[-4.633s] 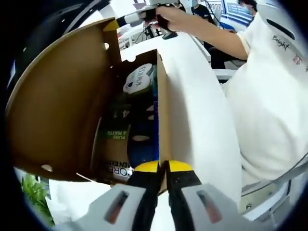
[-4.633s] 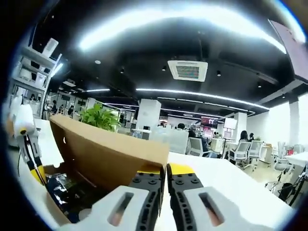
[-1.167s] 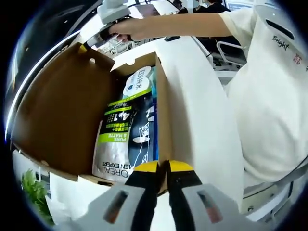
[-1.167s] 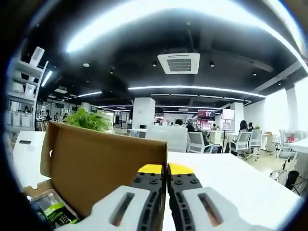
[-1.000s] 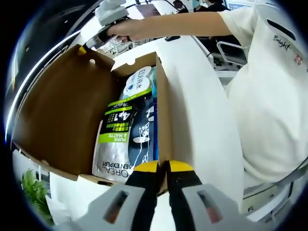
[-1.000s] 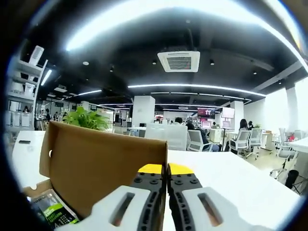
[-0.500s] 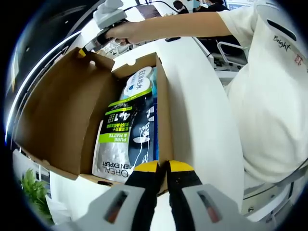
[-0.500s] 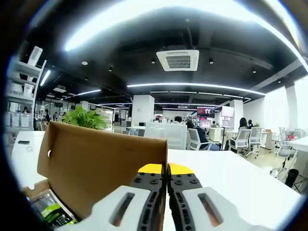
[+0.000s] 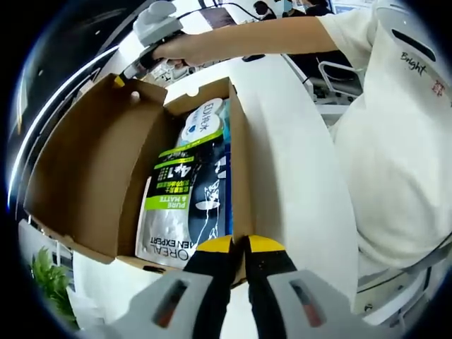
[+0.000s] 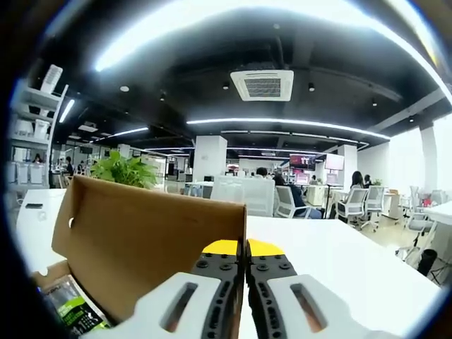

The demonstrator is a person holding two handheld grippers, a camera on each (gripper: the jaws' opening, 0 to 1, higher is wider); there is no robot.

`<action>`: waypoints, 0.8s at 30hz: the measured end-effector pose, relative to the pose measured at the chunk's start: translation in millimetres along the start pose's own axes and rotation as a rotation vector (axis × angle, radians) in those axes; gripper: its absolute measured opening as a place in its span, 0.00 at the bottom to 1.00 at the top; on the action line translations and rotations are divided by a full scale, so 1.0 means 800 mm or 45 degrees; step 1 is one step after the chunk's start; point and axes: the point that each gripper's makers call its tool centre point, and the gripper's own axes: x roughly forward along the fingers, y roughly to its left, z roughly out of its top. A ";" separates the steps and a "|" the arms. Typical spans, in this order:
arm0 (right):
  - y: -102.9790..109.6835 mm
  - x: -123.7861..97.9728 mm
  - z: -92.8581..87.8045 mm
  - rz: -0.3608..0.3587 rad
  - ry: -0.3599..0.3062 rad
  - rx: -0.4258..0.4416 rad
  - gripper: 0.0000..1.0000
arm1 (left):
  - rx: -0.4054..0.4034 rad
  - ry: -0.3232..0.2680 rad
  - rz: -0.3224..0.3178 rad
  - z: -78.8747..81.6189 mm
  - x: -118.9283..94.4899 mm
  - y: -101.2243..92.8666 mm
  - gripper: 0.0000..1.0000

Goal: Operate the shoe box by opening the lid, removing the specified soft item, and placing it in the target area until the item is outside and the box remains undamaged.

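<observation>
The shoe box (image 9: 233, 169) lies open on the white table (image 9: 296, 169), its lid (image 9: 92, 169) swung back. The left gripper (image 9: 239, 247) is closed on the box's near wall, pinning it; the right gripper (image 10: 245, 251) is closed on the lid's corner. Pulling the lid further back, as it seems, could crease or tear the cardboard hinge, and a hard pinch could dent the wall. Inside lie a soft green-and-black pouch (image 9: 173, 205), a white packet (image 9: 201, 120) at the far end and a blue item (image 9: 219, 194) alongside. Which is the specified one cannot be told.
</observation>
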 end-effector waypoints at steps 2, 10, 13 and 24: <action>-0.001 0.002 -0.001 0.008 0.016 0.029 0.00 | 0.001 0.003 0.002 0.000 0.000 0.000 0.05; -0.002 0.014 -0.010 0.002 0.067 0.021 0.00 | -0.002 0.004 -0.007 0.000 0.001 0.000 0.05; -0.002 0.019 -0.011 -0.002 0.078 -0.010 0.00 | -0.003 0.002 -0.005 0.001 0.001 0.000 0.05; -0.001 0.021 -0.018 0.011 0.119 0.012 0.00 | -0.005 0.008 -0.007 0.001 0.000 -0.001 0.05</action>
